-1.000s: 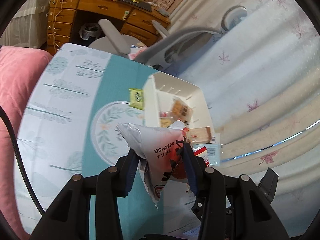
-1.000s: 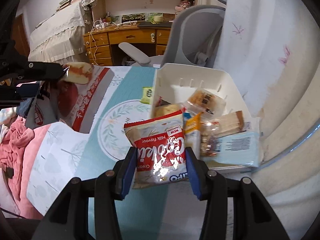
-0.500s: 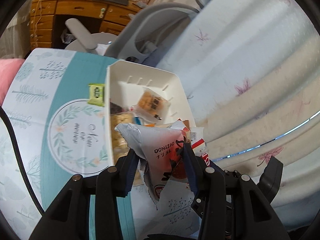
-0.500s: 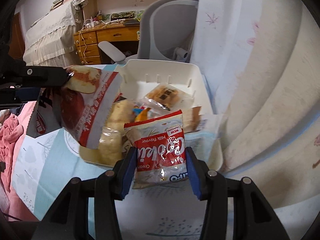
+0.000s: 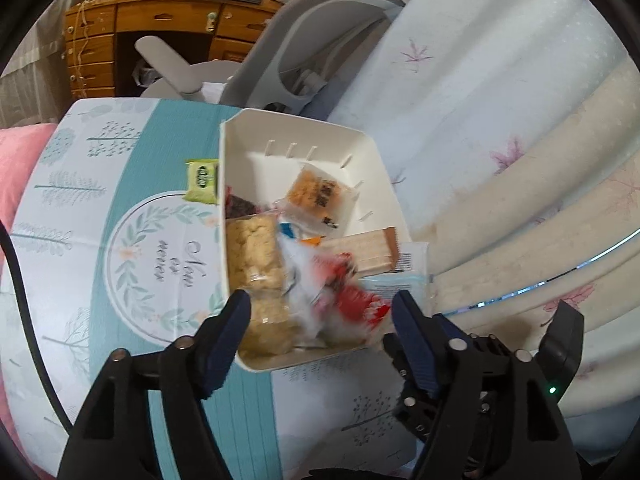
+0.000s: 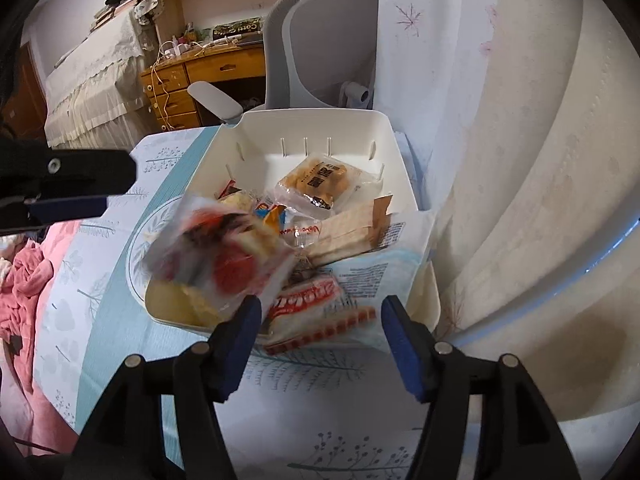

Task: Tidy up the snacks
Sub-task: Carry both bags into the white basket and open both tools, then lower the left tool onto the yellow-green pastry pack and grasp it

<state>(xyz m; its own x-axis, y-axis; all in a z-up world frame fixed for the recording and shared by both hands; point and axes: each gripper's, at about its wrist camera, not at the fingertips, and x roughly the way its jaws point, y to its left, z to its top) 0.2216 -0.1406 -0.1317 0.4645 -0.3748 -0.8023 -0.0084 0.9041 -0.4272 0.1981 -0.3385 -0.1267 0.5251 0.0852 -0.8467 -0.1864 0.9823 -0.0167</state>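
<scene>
Patterned tabletop (image 5: 120, 240) beside pale curtains, bearing a white bin (image 6: 400, 160) of snacks. Left gripper (image 5: 320, 320) and right gripper (image 6: 320, 320): jaws opening, gripping nothing. A blurred red-and-white packet (image 6: 224, 256) and a cookie pack (image 6: 316, 312) lie loose at the bin's near end.

White bin (image 5: 372, 148), red-and-white packet (image 6: 316, 312), small green sachet (image 5: 203, 180), teal leaf-patterned cloth (image 5: 120, 200).
</scene>
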